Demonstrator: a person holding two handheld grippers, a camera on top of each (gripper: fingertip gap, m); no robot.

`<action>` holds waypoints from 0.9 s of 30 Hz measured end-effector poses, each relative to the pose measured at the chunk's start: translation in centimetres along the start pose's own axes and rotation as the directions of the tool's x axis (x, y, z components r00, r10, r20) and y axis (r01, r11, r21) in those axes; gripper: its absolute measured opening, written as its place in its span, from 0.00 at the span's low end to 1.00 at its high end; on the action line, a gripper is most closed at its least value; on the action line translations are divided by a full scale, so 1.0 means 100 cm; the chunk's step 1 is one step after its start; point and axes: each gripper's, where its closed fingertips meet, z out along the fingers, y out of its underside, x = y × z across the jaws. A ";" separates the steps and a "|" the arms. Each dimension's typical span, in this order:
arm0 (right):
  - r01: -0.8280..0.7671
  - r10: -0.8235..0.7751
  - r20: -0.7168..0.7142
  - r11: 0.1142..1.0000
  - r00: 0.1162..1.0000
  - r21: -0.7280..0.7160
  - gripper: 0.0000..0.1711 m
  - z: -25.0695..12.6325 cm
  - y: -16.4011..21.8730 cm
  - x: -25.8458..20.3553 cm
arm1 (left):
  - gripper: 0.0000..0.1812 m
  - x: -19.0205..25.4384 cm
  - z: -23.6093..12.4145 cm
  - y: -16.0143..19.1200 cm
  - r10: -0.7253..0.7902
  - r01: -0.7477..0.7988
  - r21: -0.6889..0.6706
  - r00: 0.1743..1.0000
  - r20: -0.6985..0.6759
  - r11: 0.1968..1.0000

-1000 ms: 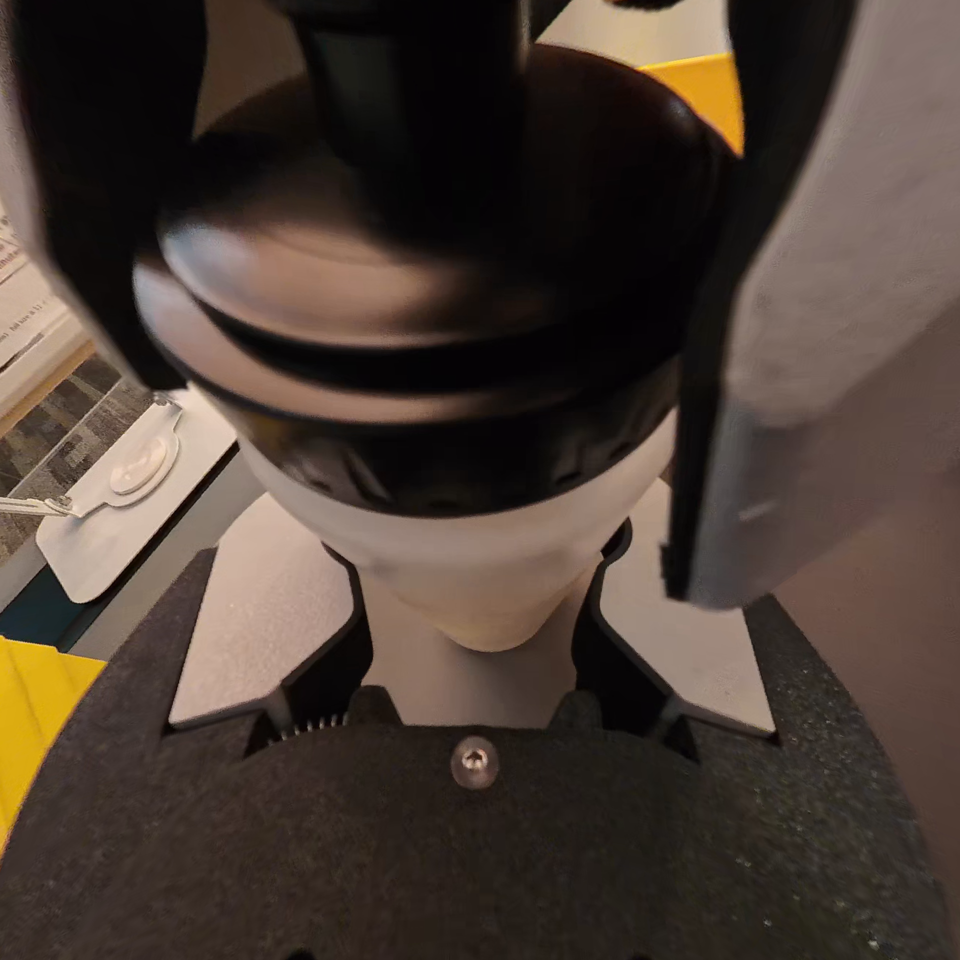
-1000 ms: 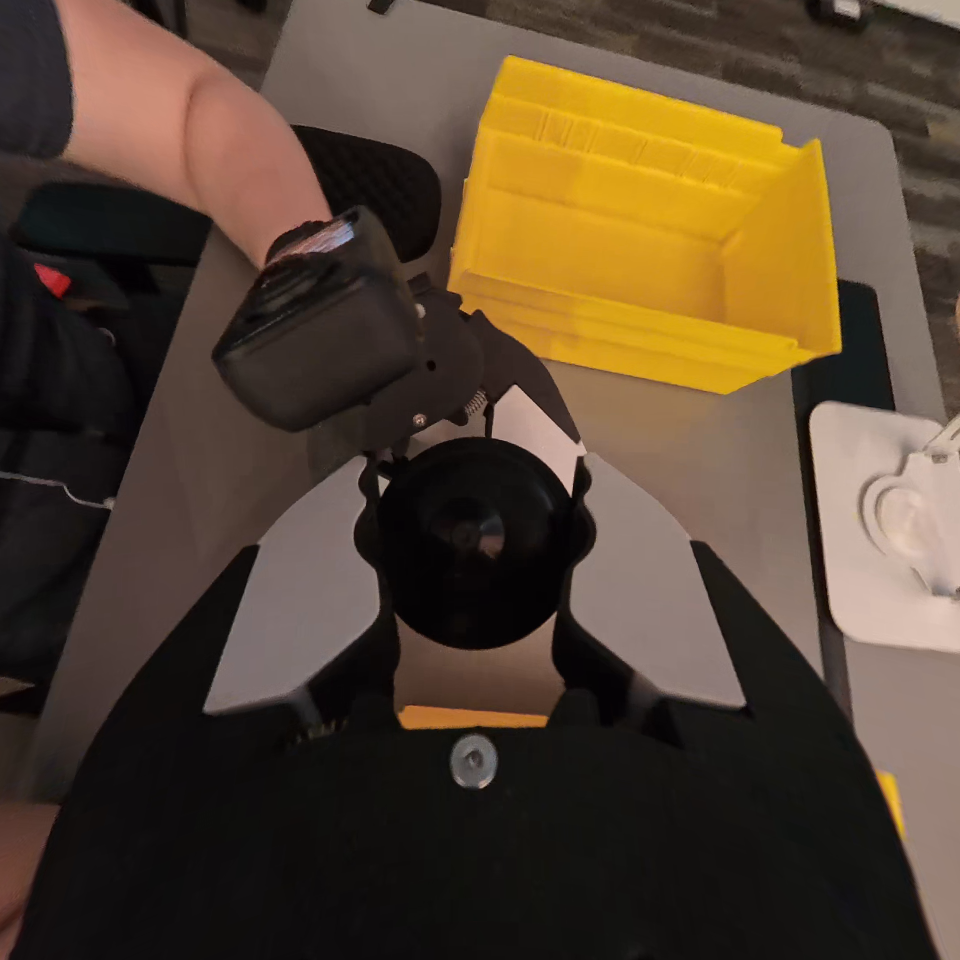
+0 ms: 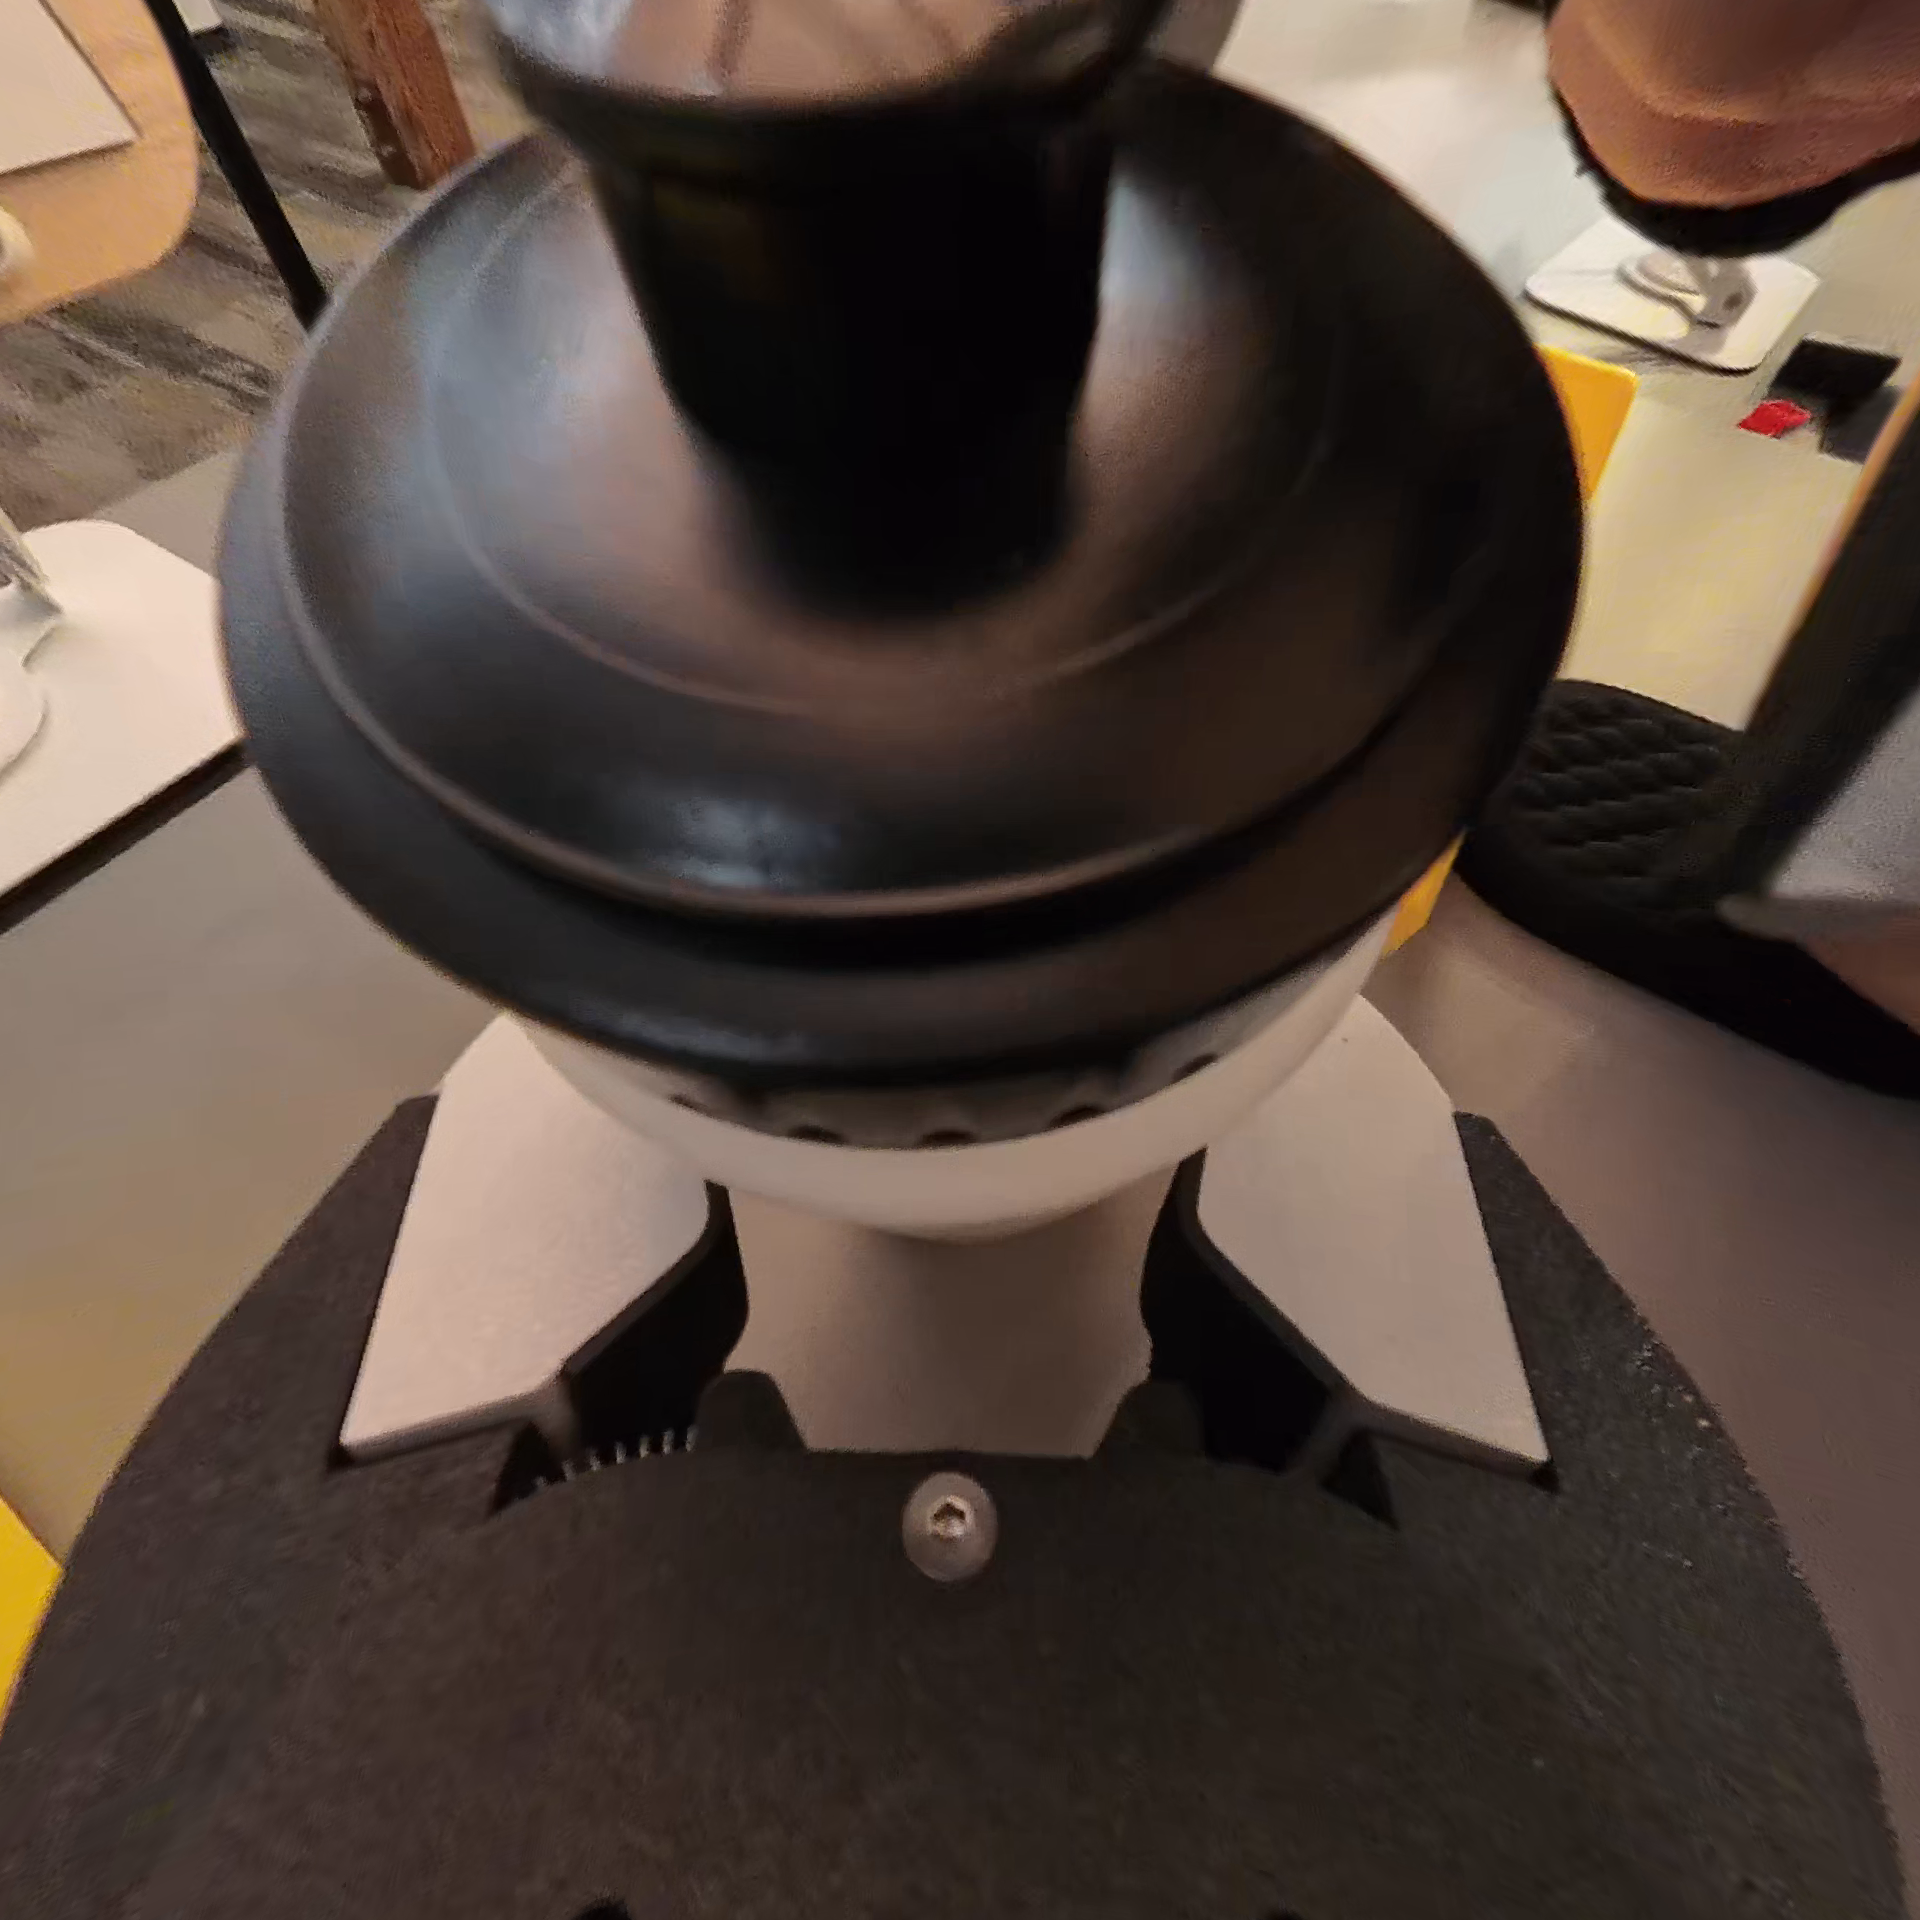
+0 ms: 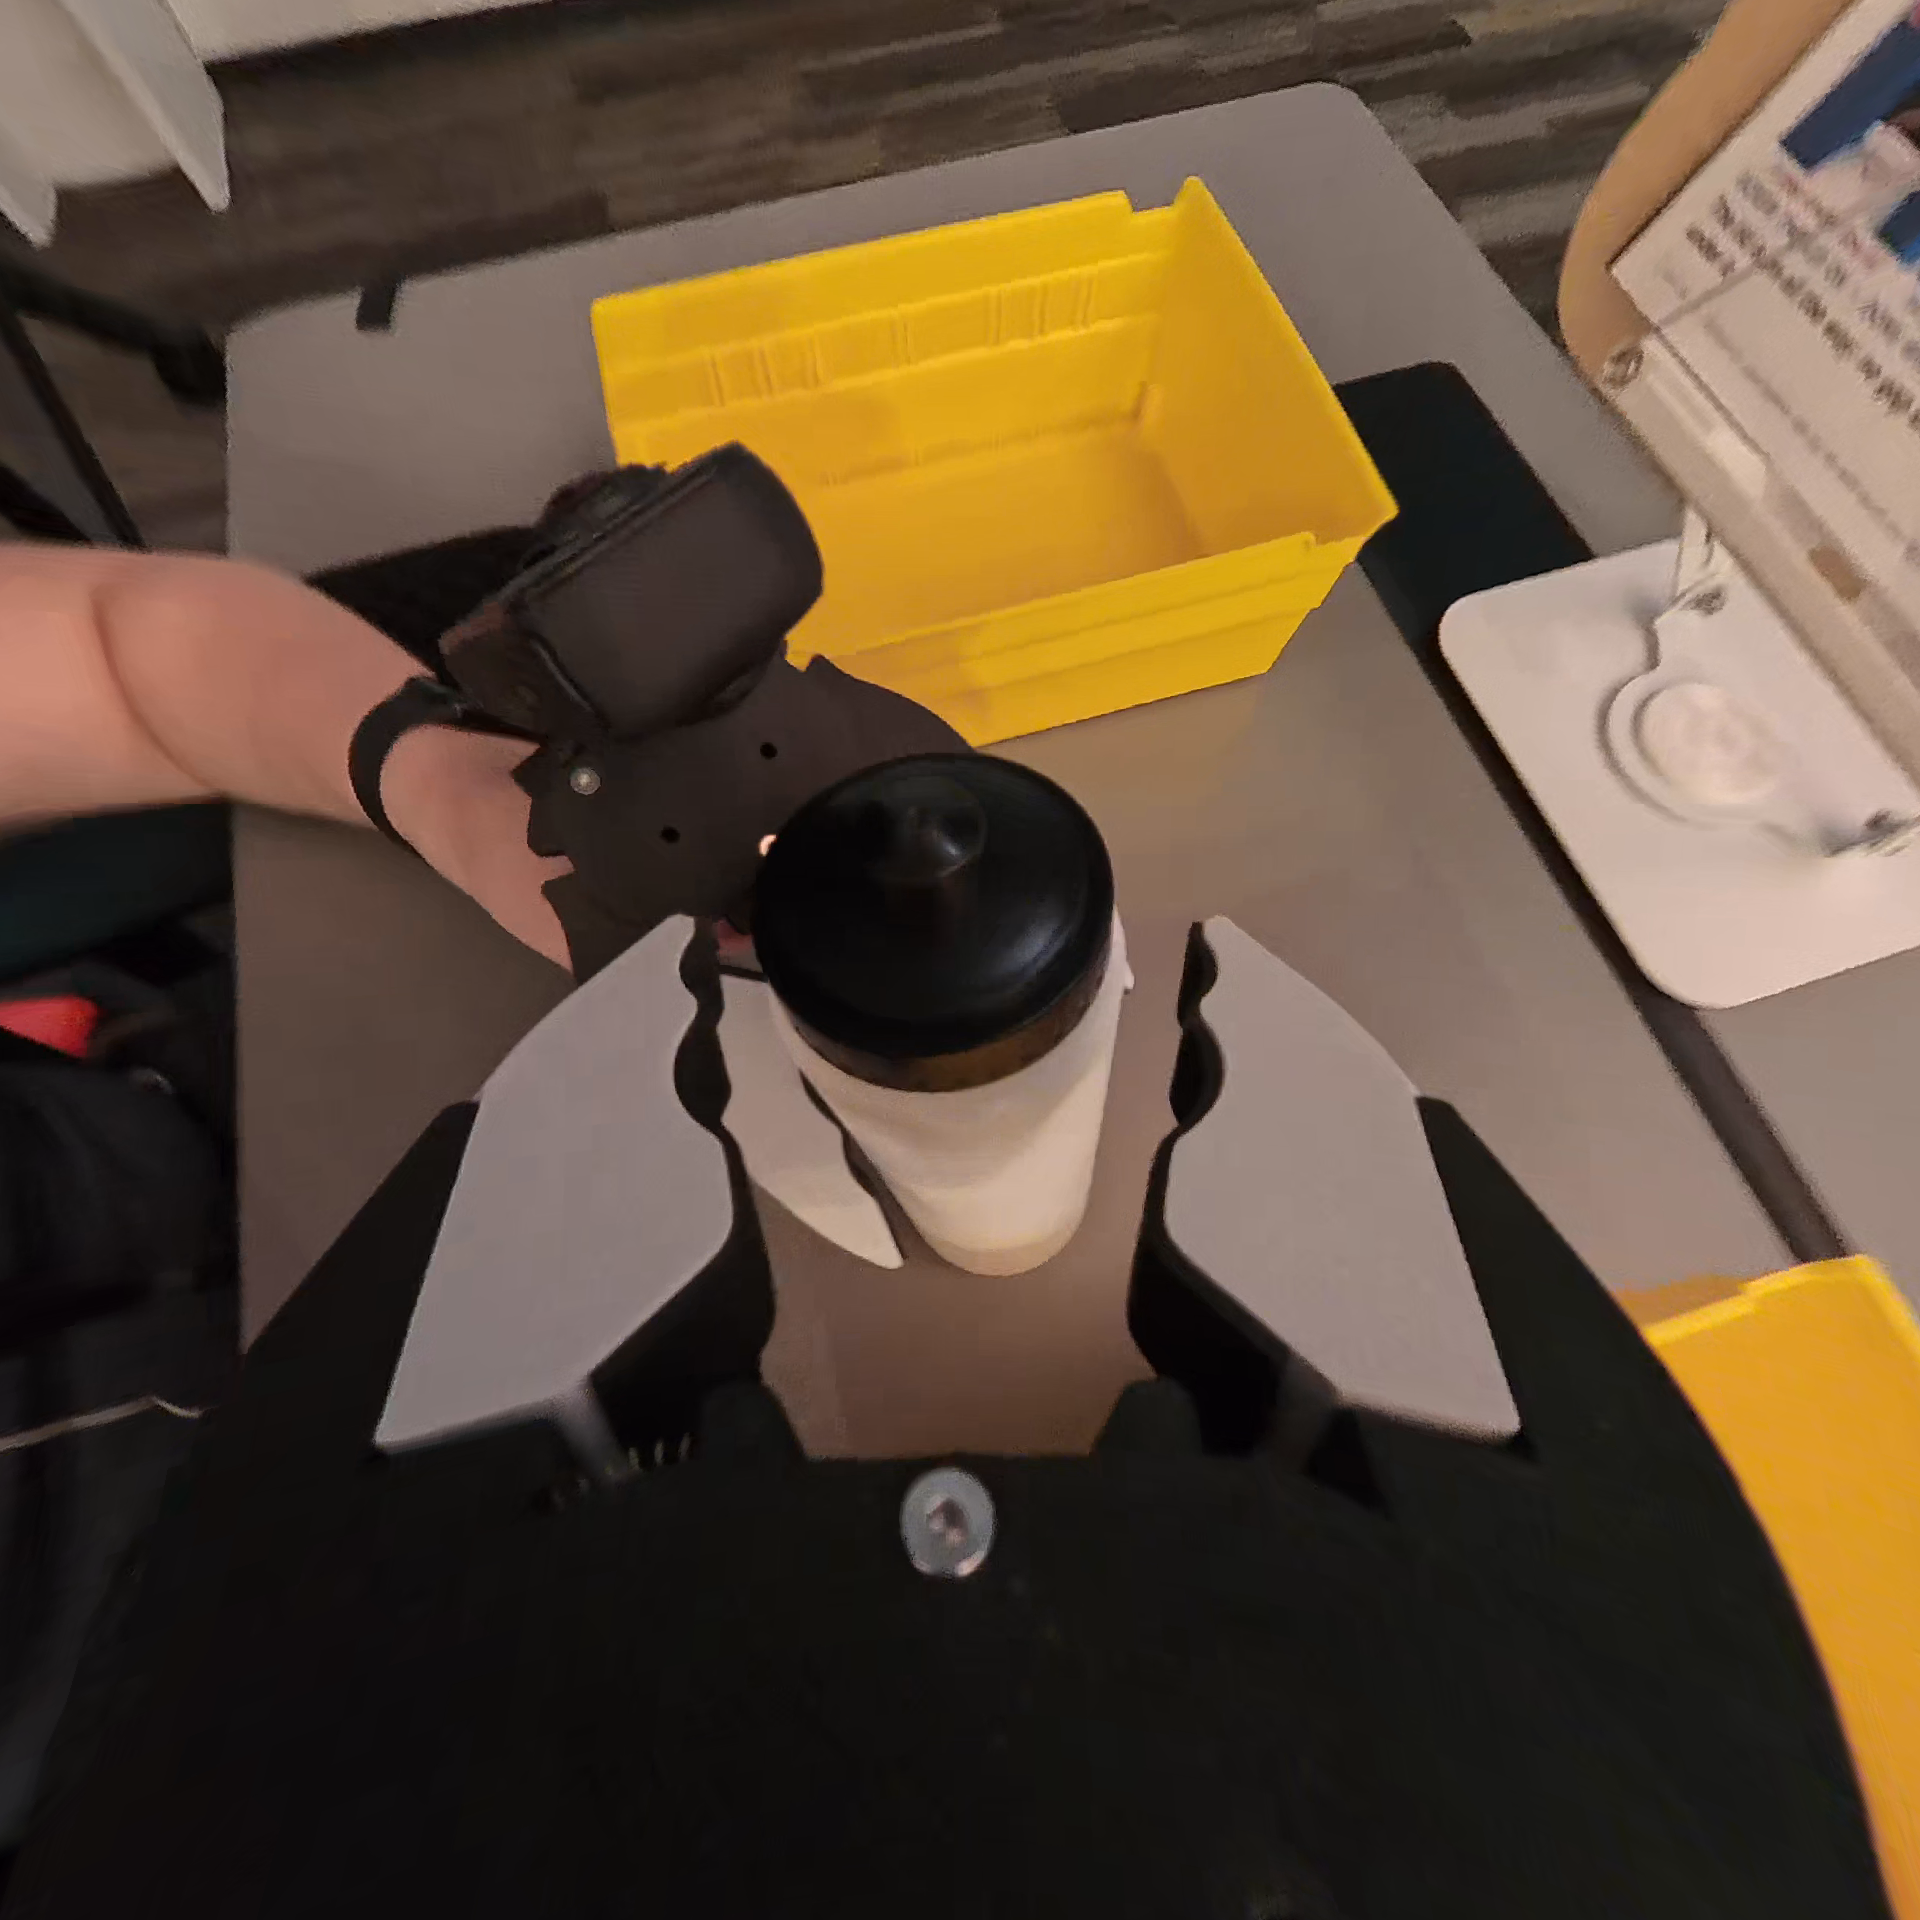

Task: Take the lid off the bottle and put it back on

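Observation:
A white bottle (image 4: 987,1153) with a black spouted lid (image 4: 935,914) on top stands on the grey table (image 4: 1299,852). My left gripper (image 3: 940,1195) is shut on the bottle's white body just under the lid (image 3: 894,644). One of its fingers (image 4: 821,1164) shows against the bottle's left side in the right wrist view. My right gripper (image 4: 940,935) is open, with its jaws wide apart on either side of the lid and touching nothing. One of its fingers (image 3: 1839,821) shows at the right edge of the left wrist view.
An open yellow bin (image 4: 987,468) sits behind the bottle. A second yellow bin (image 4: 1818,1507) is at the near right. A white stand base (image 4: 1662,769) lies on the right. A person's hand (image 4: 208,707) holds the left gripper.
My right gripper was shut on the lid from above; it has opened and drawn back. The lid stays on the bottle, still held by my left gripper.

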 end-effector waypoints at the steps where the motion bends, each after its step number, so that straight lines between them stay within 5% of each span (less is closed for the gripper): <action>1: -0.029 0.029 0.000 1.000 1.000 0.003 0.50 0.002 0.000 0.002 | 0.53 -0.002 -0.001 0.000 -0.006 0.006 -0.004 1.000 0.004 1.000; 8: 0.064 -0.064 0.010 0.996 0.998 -0.057 0.42 0.011 0.007 -0.003 | 0.53 -0.004 -0.001 0.002 0.060 -0.059 -0.031 0.998 0.032 0.998; 14: 0.268 -0.267 0.246 0.963 0.932 0.031 0.42 -0.008 0.021 -0.017 | 0.53 0.015 0.003 -0.002 0.218 -0.218 0.018 0.976 -0.015 0.976; 18: 0.219 -0.242 0.340 0.970 0.909 0.103 0.42 -0.011 0.022 -0.015 | 0.53 0.019 0.005 -0.004 0.163 -0.157 0.080 0.984 -0.073 0.984; 27: 0.128 -0.134 0.122 0.990 0.983 0.054 0.46 0.002 0.004 0.000 | 0.53 0.003 0.003 -0.007 0.047 -0.041 0.127 0.998 -0.047 0.991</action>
